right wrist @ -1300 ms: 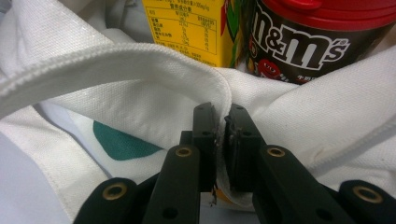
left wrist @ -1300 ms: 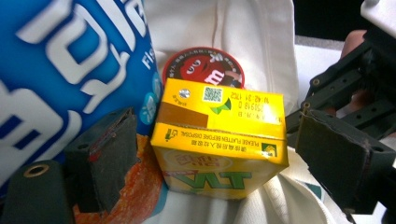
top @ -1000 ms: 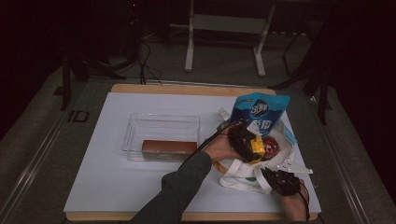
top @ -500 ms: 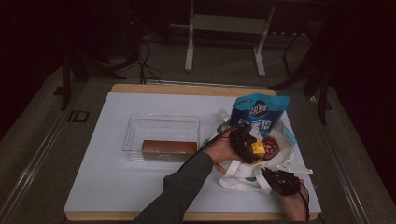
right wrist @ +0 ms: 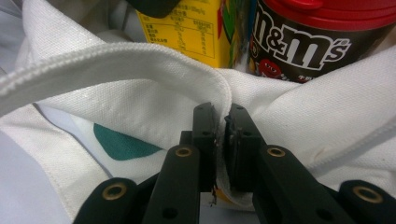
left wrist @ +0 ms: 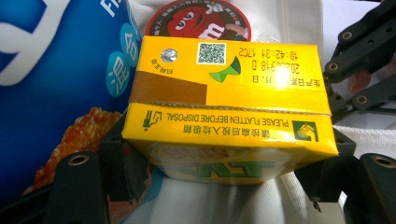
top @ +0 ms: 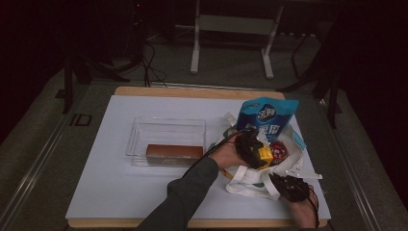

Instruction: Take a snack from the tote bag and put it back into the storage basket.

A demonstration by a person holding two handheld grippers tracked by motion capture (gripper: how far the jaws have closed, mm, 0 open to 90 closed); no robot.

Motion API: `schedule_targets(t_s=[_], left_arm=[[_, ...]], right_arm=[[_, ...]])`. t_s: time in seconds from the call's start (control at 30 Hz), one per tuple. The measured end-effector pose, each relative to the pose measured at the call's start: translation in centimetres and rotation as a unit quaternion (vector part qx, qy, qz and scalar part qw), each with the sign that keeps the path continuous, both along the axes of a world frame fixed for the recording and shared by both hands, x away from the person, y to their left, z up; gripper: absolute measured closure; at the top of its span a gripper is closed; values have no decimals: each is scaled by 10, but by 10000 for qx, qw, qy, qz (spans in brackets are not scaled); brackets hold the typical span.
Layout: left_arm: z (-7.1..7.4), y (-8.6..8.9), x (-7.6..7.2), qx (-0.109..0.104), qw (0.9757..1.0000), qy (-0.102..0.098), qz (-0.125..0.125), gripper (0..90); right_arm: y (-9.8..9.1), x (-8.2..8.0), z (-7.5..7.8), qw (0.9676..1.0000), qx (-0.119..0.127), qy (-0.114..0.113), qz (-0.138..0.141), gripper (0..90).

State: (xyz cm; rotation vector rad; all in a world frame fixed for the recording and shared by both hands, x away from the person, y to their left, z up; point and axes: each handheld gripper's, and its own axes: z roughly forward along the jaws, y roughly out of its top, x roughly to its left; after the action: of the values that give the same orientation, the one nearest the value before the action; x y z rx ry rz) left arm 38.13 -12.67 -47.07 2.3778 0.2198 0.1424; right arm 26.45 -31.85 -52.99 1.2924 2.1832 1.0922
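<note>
**Left claw closes around the yellow carton inside the tote**

Since the earlier frames neither hand has shifted on the surface (top: 120, 192); the one change is at the left claw (top: 254, 150), whose jaws have just been closing with the yellow carton (left wrist: 229, 109) between them. In the left gripper view the carton lies crosswise between the two black jaws, its printed top turned to the camera, and the jaws sit close against its two ends; whether the pads already press on it cannot be told.

The carton sits inside the white tote bag (top: 250, 175), near the right edge of the surface. Just beyond it stands a brown candy tub with a red lid (left wrist: 198, 21), and to its left a blue snack pouch (left wrist: 51, 84) rises out of the bag.

The right claw (right wrist: 223, 122) is clamped together on the bag's white hem, with the cloth pinched between its pads. In the high view the right claw sits at the bag's near corner, close to the front edge of the surface.

To the left of the bag, apart from it, a clear plastic bin (top: 166, 130) rests on the surface with a brown bar (top: 174, 153) lying along its near wall.
</note>
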Motion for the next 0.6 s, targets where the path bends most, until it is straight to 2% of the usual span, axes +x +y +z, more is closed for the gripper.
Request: schedule_targets(t_s=[0.6], left_arm=[[3, 2, -4, 119, 9999, 25, 55, 291]], right_arm=[[-1, -1, 0, 10000, 29, 6, 23, 830]])
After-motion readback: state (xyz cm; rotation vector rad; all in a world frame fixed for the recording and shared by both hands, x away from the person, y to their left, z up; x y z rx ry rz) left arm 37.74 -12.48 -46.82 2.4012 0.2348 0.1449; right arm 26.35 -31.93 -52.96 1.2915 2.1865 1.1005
